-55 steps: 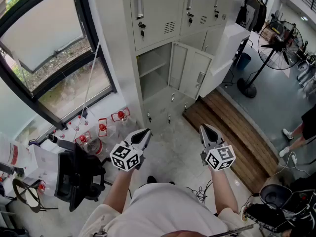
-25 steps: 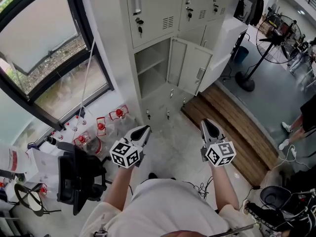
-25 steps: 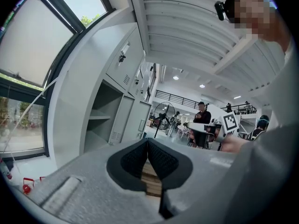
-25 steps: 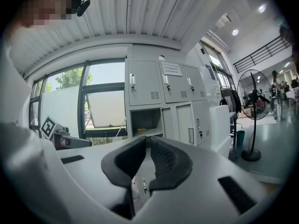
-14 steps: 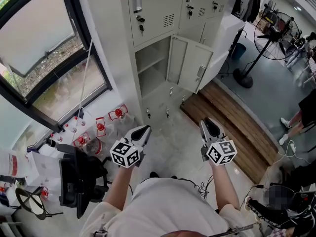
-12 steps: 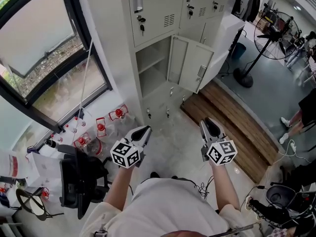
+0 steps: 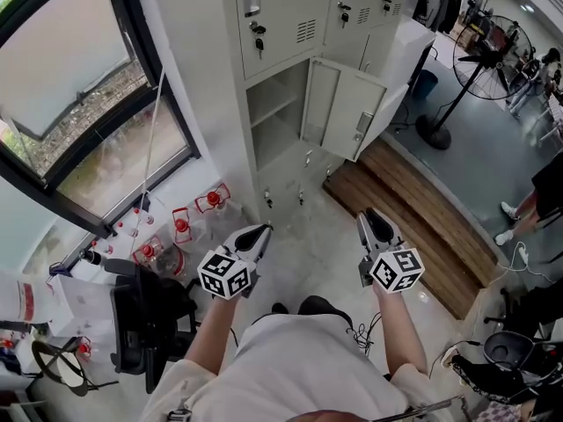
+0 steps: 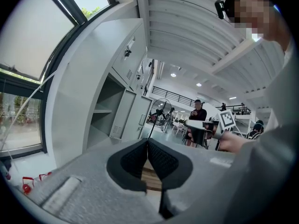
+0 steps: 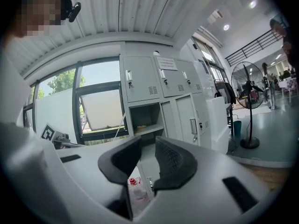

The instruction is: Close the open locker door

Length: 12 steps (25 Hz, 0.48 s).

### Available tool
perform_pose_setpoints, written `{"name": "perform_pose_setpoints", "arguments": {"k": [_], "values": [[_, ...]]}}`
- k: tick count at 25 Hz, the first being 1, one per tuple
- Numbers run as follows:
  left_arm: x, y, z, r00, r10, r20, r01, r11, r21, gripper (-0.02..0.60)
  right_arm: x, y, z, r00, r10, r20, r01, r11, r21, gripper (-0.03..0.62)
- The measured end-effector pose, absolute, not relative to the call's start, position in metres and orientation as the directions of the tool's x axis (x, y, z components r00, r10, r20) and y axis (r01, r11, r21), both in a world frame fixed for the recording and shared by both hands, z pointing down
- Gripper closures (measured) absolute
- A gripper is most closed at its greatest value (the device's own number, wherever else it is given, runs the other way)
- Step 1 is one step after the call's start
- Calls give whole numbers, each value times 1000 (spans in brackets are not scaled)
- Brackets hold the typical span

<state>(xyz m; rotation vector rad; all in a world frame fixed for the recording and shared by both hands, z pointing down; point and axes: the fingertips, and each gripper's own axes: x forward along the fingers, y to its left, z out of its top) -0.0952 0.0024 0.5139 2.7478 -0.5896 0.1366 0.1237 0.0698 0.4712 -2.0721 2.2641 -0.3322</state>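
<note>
Pale grey on the lockers (image 7: 281, 16) and the open door (image 7: 350, 112). Black-and-white squares on the cubes of the left gripper (image 7: 260, 230) and right gripper (image 7: 369, 214). Warm brown planks on the platform (image 7: 413, 218). Red caps on clear bottles (image 7: 209, 207). Black on the chair (image 7: 141, 310), fan (image 7: 497, 47) and window frame (image 7: 123, 16). Pale, mottled floor (image 7: 312, 253).

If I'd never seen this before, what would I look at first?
Probably the open locker door, swung out from the grey lockers at the top of the head view. Next, low down, the left gripper is shut and the right gripper has just been opening its jaws, with nothing between them.
</note>
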Motion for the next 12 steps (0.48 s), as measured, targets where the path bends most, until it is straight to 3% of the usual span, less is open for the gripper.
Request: {"name": "perform_pose_setpoints", "arguments": {"k": [12], "values": [[-80,-35,513,900,-406,161,-436,-851,292,566,144,33,478,-108,-988,107,-974,83,-211,516]]}}
